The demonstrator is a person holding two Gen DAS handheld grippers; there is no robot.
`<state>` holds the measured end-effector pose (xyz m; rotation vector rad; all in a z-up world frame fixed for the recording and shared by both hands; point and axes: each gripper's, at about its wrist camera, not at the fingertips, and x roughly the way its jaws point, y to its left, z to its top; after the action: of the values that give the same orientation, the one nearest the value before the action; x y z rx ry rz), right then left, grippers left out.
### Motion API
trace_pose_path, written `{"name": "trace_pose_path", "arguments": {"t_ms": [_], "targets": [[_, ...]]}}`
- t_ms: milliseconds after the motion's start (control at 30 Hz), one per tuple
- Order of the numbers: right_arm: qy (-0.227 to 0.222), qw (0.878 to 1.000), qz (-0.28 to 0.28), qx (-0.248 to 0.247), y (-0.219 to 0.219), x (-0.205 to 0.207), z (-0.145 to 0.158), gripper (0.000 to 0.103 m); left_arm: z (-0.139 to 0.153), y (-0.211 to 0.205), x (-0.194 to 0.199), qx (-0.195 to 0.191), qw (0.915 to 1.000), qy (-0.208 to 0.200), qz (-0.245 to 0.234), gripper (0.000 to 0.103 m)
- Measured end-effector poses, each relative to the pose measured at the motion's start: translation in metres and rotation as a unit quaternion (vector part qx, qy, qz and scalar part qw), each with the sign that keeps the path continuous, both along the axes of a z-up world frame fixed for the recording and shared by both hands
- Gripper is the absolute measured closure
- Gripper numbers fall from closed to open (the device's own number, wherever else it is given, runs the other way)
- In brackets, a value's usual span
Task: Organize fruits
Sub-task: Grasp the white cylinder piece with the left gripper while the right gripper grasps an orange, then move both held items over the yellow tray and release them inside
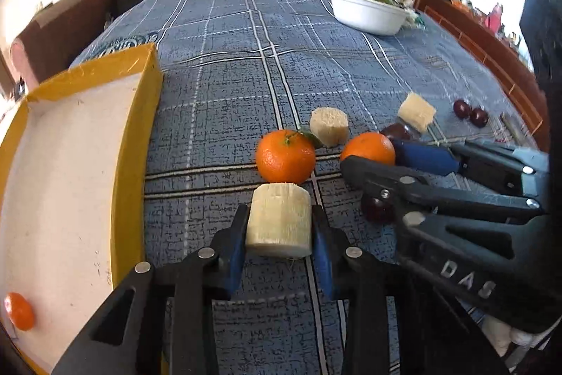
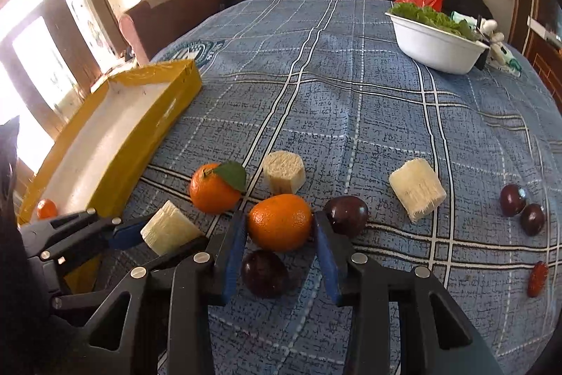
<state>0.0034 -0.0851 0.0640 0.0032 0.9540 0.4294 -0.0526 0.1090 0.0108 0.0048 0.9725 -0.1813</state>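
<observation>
Between the yellow box (image 2: pixel 147 125) and the fruit cluster we see a bare strip of checked cloth (image 2: pixel 351 86), wide enough for a gripper. The far half of the cloth lies open up to the white bowl (image 2: pixel 439 50). Near us it is crowded: a leafy orange (image 2: pixel 214 188), a dark plum (image 2: pixel 346 211) and another plum (image 2: pixel 263 273) hem in the middle orange (image 2: pixel 280 222), touching or just beside it.

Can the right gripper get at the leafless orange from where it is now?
Probably yes. The right gripper is open with its fingers already either side of the leafless orange; a plum crowds the outer finger.
</observation>
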Motion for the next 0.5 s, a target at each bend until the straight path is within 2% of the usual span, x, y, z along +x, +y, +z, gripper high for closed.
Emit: {"name": "trace_pose_path", "arguments": {"t_ms": [167,333,500], "targets": [[0.004,1.000,-0.001,0.028,-0.006,-0.004,0.004,0.062,0.011,0.010,-0.009,-0.021,0.9996,-0.009,0.014,0.070],[-0.020,0.999,0.002,0.046,-0.006,-0.022,0.029,0.062,0.033,0.030,-0.024,-0.058,0.9974,-0.025,0.034,0.070],[-0.039,0.997,0.033,0.058,0.013,-0.046,0.055,0.061,0.055,0.074,-0.046,-0.081,0.9917,-0.049,0.088,0.070]]}}
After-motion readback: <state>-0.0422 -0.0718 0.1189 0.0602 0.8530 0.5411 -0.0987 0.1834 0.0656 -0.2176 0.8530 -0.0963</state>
